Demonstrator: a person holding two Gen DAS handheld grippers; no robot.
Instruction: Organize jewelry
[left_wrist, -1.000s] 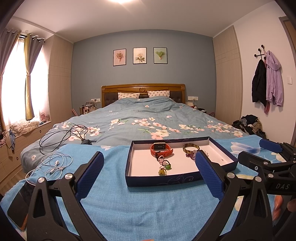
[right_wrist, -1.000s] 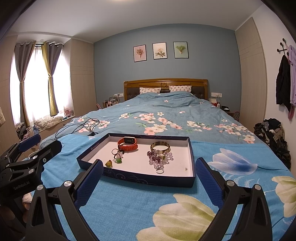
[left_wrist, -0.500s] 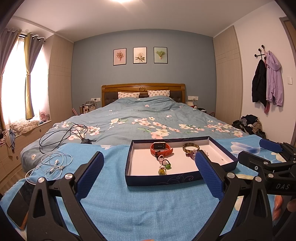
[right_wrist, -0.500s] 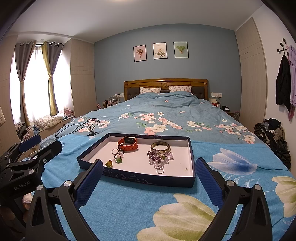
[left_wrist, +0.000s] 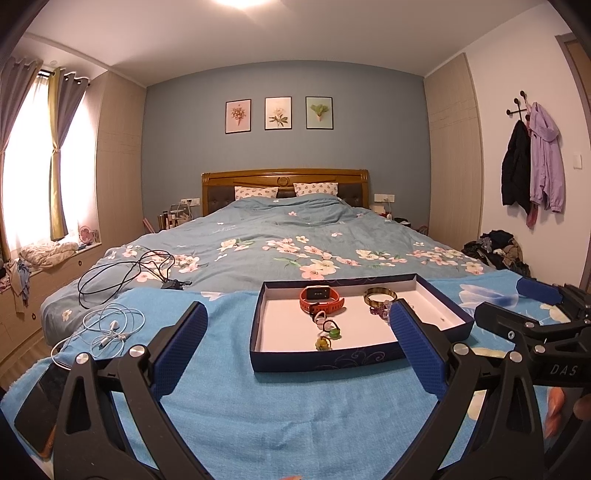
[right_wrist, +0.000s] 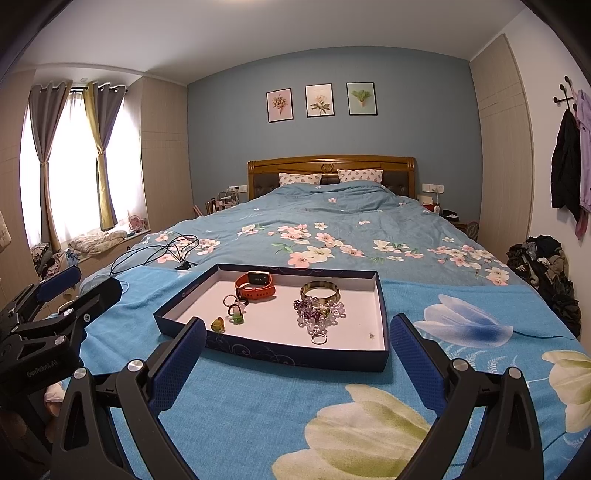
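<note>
A dark blue shallow box (left_wrist: 325, 360) (right_wrist: 273, 352) with a white floor lies on the blue bed cover. In it are an orange watch (left_wrist: 320, 298) (right_wrist: 255, 285), a gold bangle (left_wrist: 380, 295) (right_wrist: 320, 290), a purple bead bracelet (right_wrist: 319, 314), a silver ring (right_wrist: 318, 338), small rings (right_wrist: 235, 303), and green and yellow charms (left_wrist: 334, 332) (right_wrist: 218, 325). My left gripper (left_wrist: 297, 328) is open and empty, just short of the box's near wall. My right gripper (right_wrist: 297, 343) is open and empty, also in front of the box.
White earphones (left_wrist: 107, 326) and a black cable (left_wrist: 125, 271) lie on the bed to the left. A phone (left_wrist: 40, 410) rests at the near left edge. Each gripper shows in the other's view, the right one (left_wrist: 535, 321) and the left one (right_wrist: 48, 325). Clothes are piled by the right wall (right_wrist: 543, 266).
</note>
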